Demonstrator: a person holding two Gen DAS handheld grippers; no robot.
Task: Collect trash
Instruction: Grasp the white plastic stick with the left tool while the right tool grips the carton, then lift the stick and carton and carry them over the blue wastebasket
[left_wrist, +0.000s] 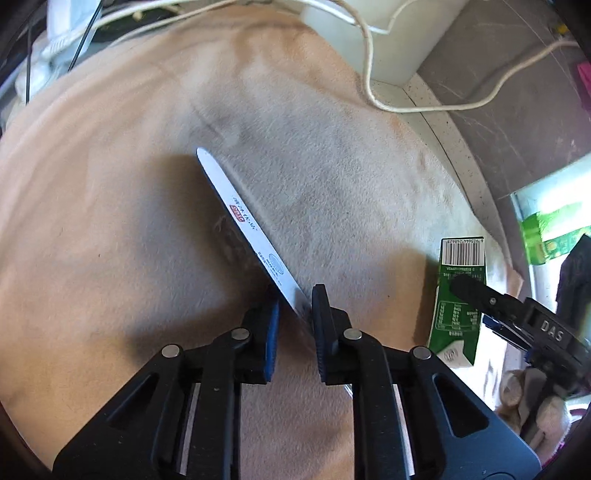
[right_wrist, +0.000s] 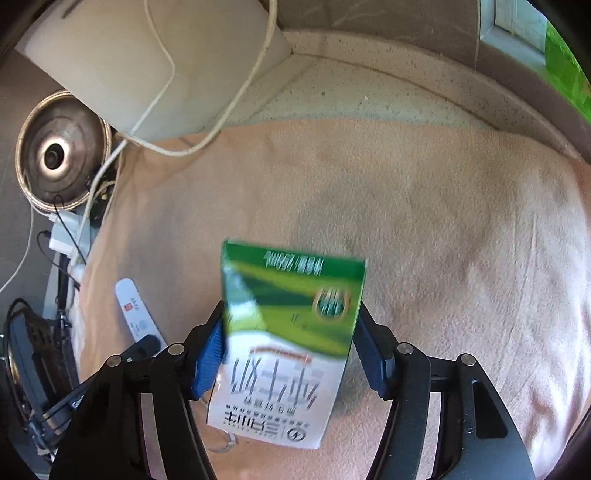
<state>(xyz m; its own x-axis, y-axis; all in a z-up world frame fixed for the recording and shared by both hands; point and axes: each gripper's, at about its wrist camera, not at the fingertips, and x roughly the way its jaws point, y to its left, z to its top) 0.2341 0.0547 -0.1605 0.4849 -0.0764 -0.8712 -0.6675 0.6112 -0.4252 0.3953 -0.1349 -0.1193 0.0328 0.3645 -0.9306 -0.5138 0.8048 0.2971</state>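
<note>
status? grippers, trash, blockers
Left gripper shut on white strip. Right gripper shut on green carton. Cloth around them bare.

Speckled pale surface (right_wrist: 332, 96), largely covered by a peach cloth (left_wrist: 110, 221) lying directly on it. A white cable (left_wrist: 424, 107) trails over the cloth's far edge. Bare surface shows along that edge.

The green and white carton (right_wrist: 288, 343) looks blurry in the right wrist view, so its small words can't be read. Its bottom end hides behind the right gripper (right_wrist: 291, 354). The white strip (left_wrist: 251, 236) has tiny print, and its near end is hidden between the left gripper (left_wrist: 293, 332) pads.
</note>
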